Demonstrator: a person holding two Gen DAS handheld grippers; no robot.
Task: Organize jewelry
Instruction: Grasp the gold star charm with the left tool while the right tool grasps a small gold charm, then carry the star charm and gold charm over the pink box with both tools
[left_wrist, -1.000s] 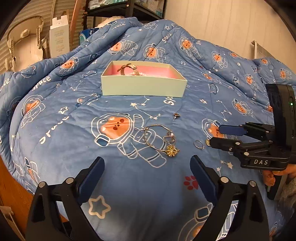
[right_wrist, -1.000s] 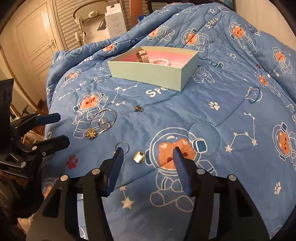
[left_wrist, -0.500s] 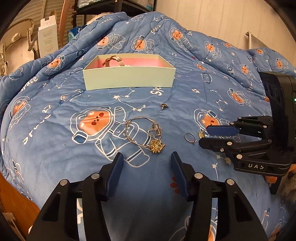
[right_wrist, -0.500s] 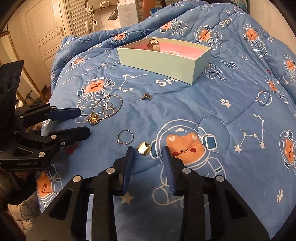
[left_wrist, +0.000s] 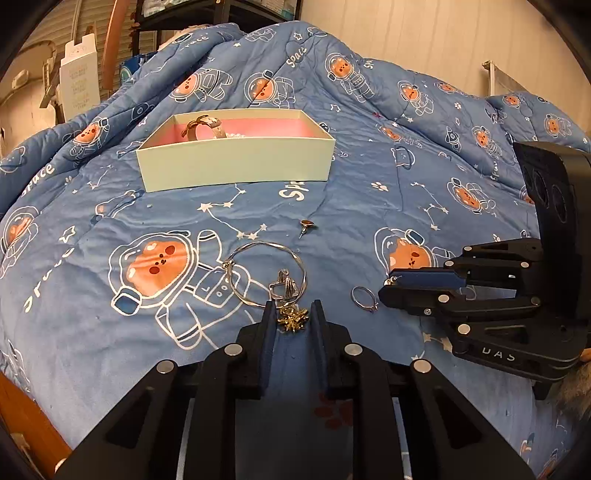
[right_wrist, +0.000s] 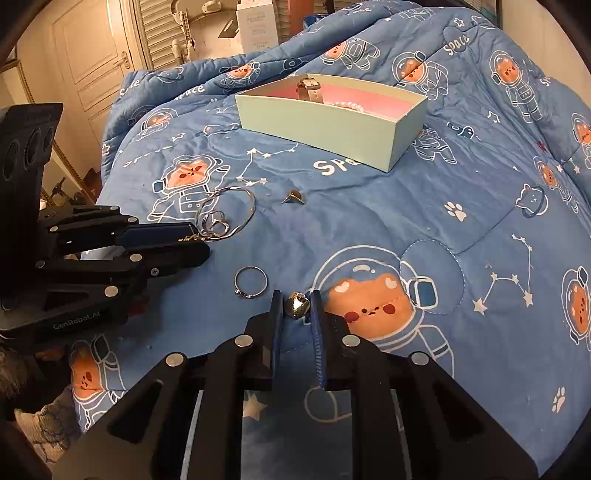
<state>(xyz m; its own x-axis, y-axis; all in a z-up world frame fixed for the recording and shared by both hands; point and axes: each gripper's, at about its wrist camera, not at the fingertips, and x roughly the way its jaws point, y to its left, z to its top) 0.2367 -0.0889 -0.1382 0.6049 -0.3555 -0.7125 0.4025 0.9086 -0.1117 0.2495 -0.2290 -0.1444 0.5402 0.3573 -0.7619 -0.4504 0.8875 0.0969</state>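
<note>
On the blue space-print blanket lie a gold snowflake brooch, a silver bangle with a silver ring inside it, a thin silver ring, a small stud earring and a gold heart-shaped piece. My left gripper is shut on the snowflake brooch. My right gripper is shut on the gold heart piece. The mint box with pink lining holds a watch and a pearl strand.
The blanket rises in folds behind the box. A white carton and shelving stand beyond the bed's far left. A door and louvred panels are at the left in the right wrist view. The bed's wooden edge is near left.
Both grippers moved forward and down and closed: the left from wide open onto the snowflake brooch, the right from wide open onto the gold heart piece.
</note>
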